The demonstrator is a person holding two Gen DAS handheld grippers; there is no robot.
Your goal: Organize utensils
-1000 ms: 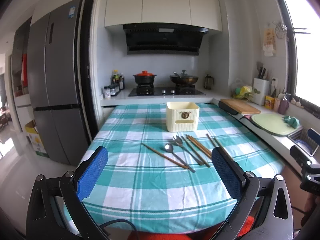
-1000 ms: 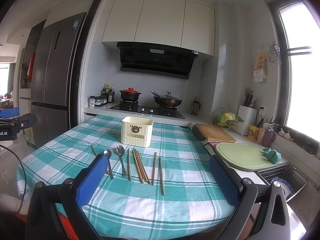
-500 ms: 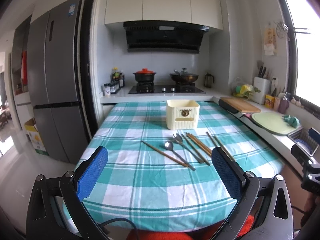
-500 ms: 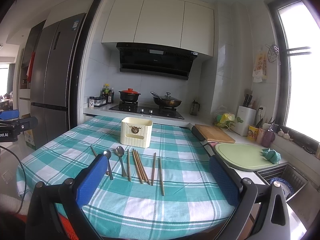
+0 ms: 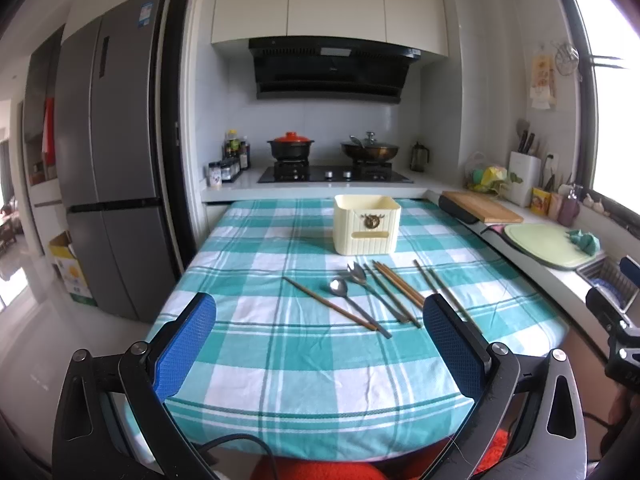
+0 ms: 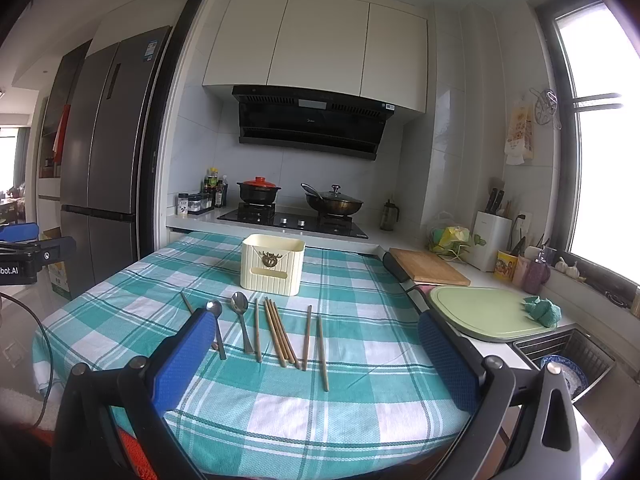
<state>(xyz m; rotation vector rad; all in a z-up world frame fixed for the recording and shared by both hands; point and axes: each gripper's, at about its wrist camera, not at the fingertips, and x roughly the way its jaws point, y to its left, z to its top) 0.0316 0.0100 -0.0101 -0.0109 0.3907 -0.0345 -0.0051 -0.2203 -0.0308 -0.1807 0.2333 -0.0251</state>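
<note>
A cream utensil holder [image 5: 367,224] [image 6: 273,265] stands on the teal checked tablecloth [image 5: 304,364] [image 6: 280,408]. In front of it lie two metal spoons [image 5: 340,287] [image 6: 239,304] and several brown chopsticks [image 5: 400,286] [image 6: 280,336] in a loose row. My left gripper [image 5: 318,340] is open and empty, near the table's front edge, short of the utensils. My right gripper [image 6: 314,356] is open and empty, also at the front edge; its left finger [image 6: 180,360] covers part of one spoon handle.
A stove with a red-lidded pot [image 5: 290,146] and a wok [image 5: 370,149] is behind the table. A counter on the right holds a wooden board [image 6: 430,266], a green board [image 6: 488,312] and a sink [image 6: 568,364]. A grey fridge [image 5: 108,152] stands left.
Both views have shifted only slightly; the left gripper has eased a little closer to the table. The utensils and holder have not moved. Both grippers stay open.
</note>
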